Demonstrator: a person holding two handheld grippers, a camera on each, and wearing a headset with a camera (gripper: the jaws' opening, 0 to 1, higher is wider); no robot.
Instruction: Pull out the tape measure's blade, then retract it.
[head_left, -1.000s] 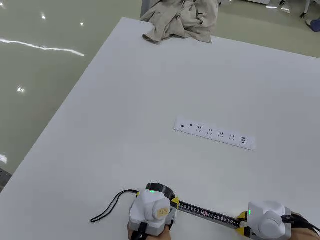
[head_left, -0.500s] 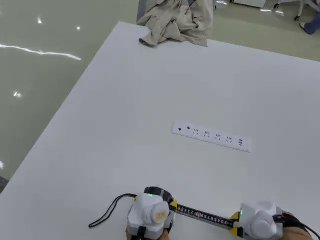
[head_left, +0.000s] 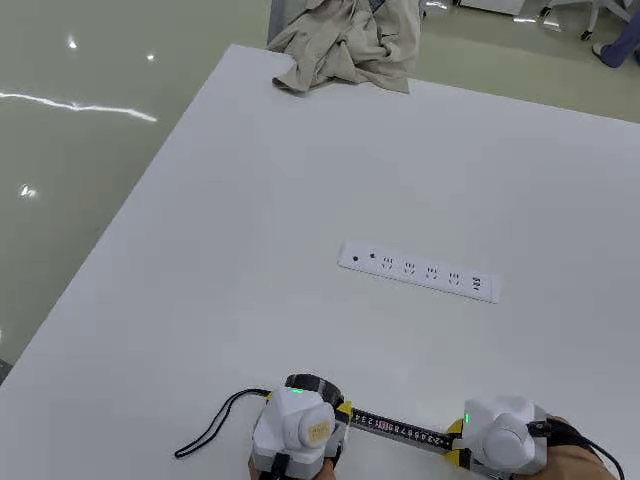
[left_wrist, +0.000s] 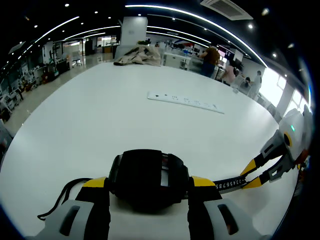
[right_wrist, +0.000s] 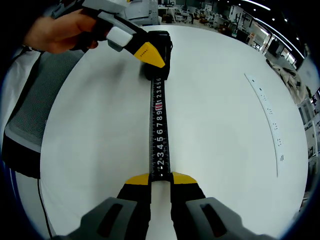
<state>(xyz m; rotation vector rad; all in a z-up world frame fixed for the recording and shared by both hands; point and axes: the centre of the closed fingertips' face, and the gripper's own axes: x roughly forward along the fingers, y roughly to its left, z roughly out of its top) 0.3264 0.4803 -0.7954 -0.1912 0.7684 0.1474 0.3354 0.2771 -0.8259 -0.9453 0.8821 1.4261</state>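
The black tape measure case sits on the white table at its near edge, squeezed between the yellow-tipped jaws of my left gripper. In the head view the case peeks out from under that gripper. A black blade with white numbers runs from the case to my right gripper, whose jaws are shut on the blade's end. The blade lies low over the table between the left gripper and the right gripper. A black wrist strap trails left from the case.
A white power strip lies flat mid-table, beyond the grippers. A beige crumpled garment sits at the far edge. The table's left edge runs diagonally, with glossy floor beyond it. People stand far off in the left gripper view.
The right gripper has come closer to the left one, so the exposed blade is shorter. The head camera has tilted a little, shifting the whole scene.
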